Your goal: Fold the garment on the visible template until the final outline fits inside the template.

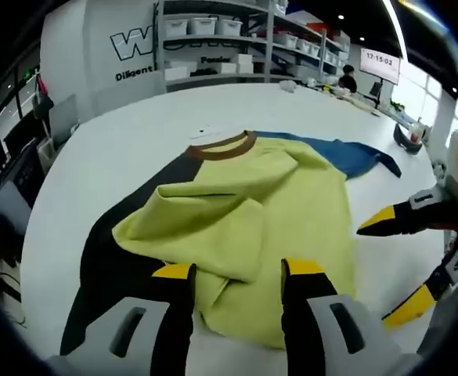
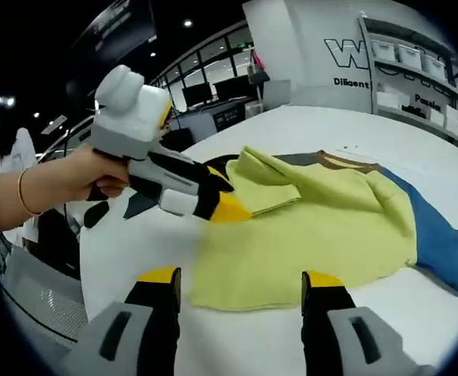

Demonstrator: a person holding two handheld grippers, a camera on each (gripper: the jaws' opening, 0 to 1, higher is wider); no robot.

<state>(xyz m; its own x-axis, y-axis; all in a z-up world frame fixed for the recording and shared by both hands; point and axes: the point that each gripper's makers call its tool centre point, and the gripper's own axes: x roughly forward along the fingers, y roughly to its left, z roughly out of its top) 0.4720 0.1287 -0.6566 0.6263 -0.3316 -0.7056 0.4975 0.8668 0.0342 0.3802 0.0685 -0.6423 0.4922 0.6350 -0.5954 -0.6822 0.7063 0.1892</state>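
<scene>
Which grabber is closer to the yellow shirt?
Left. The left gripper is over the shirt, at its folded sleeve; the right gripper hovers just off the hem.

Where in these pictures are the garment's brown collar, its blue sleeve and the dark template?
brown collar (image 1: pixel 227 146), left gripper view, middle of the neckband.
blue sleeve (image 2: pixel 440 243), right gripper view, on the blue cloth's middle.
dark template (image 1: pixel 107 262), left gripper view, bare part beside the yellow-green cloth.
</scene>
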